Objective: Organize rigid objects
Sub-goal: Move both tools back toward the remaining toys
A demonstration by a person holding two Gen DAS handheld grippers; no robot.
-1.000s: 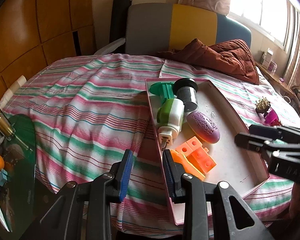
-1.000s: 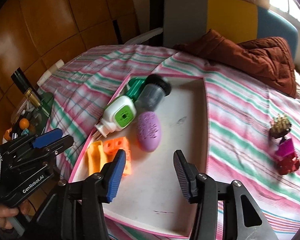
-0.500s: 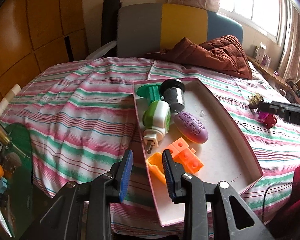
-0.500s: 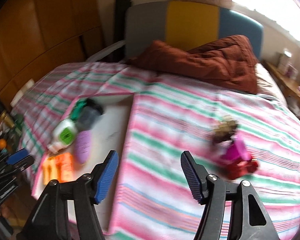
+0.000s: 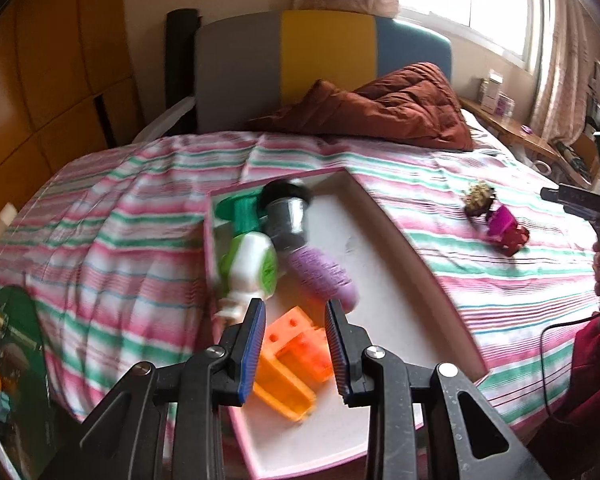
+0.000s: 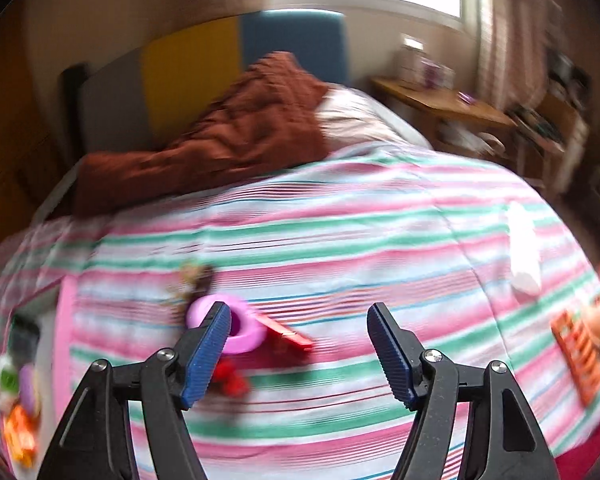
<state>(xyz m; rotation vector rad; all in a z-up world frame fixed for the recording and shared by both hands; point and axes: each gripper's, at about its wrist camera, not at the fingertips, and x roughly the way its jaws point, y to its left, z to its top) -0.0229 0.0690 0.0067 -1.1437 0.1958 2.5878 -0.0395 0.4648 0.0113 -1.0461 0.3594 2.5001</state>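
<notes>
A pink-rimmed white tray (image 5: pixel 400 236) lies on the striped bed. It holds orange blocks (image 5: pixel 296 356), a purple oval piece (image 5: pixel 324 276), a green and white bottle (image 5: pixel 250 268), a grey jar with a black lid (image 5: pixel 288 212) and a green piece (image 5: pixel 240 210). My left gripper (image 5: pixel 296 344) is open just above the orange blocks. My right gripper (image 6: pixel 298 344) is open over the bedspread, its left finger in front of a pink cup-shaped toy (image 6: pixel 242 326) with red parts (image 6: pixel 288 334). That toy cluster (image 5: pixel 500 224) lies right of the tray.
A brown quilt (image 5: pixel 380 112) is bunched at the head of the bed. An orange packet (image 6: pixel 580 356) lies at the bed's right edge, beside a hand. A wooden side table (image 6: pixel 440 104) stands to the far right. A green stand with small items (image 5: pixel 8 344) is at the left.
My left gripper moved right over the tray and opened wider above the orange blocks. My right gripper swung right, away from the tray, to the pink and red toy.
</notes>
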